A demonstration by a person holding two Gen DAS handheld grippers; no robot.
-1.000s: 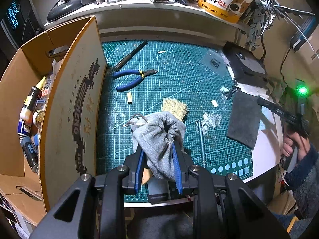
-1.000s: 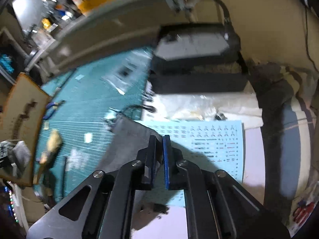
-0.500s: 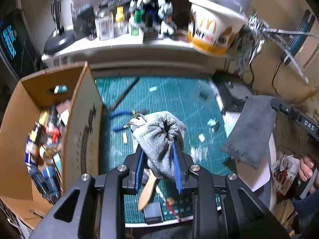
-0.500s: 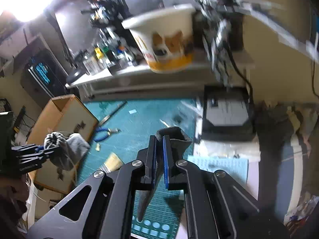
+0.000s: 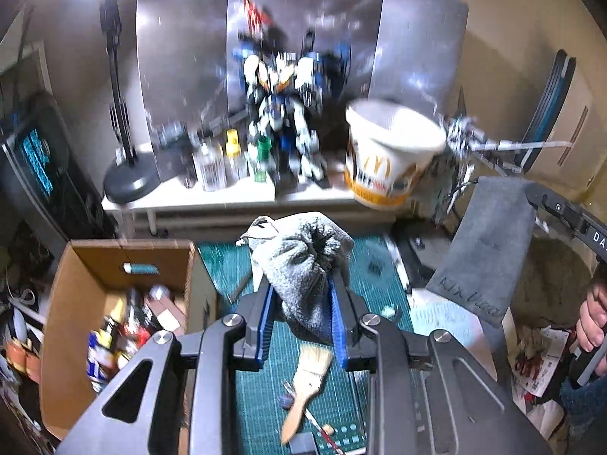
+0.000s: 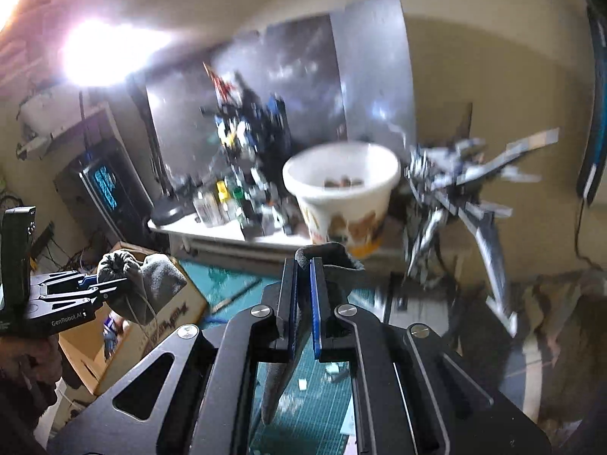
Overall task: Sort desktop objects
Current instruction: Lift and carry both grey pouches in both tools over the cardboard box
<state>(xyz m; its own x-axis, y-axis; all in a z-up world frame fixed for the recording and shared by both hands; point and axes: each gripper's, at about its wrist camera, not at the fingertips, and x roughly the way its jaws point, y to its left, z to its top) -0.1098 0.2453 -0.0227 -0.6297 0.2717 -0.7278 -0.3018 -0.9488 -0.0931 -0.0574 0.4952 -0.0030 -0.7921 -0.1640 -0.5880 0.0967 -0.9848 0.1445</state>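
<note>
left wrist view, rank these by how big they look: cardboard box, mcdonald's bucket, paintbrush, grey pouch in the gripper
1. cardboard box
2. mcdonald's bucket and grey pouch: these look alike, and the pouch sits much closer to the camera, so no ranking.
3. paintbrush

left gripper (image 5: 303,316) is clamped, angled downward; right gripper (image 6: 303,276) is pinched nearly shut; a hand (image 5: 592,318) grips its handle.

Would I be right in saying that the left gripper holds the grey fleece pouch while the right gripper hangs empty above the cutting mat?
Not quite: the right gripper is not empty. The right wrist view shows it shut on a dark grey cloth, which hangs from it above the cutting mat. The left gripper does hold the grey fleece pouch.
</note>
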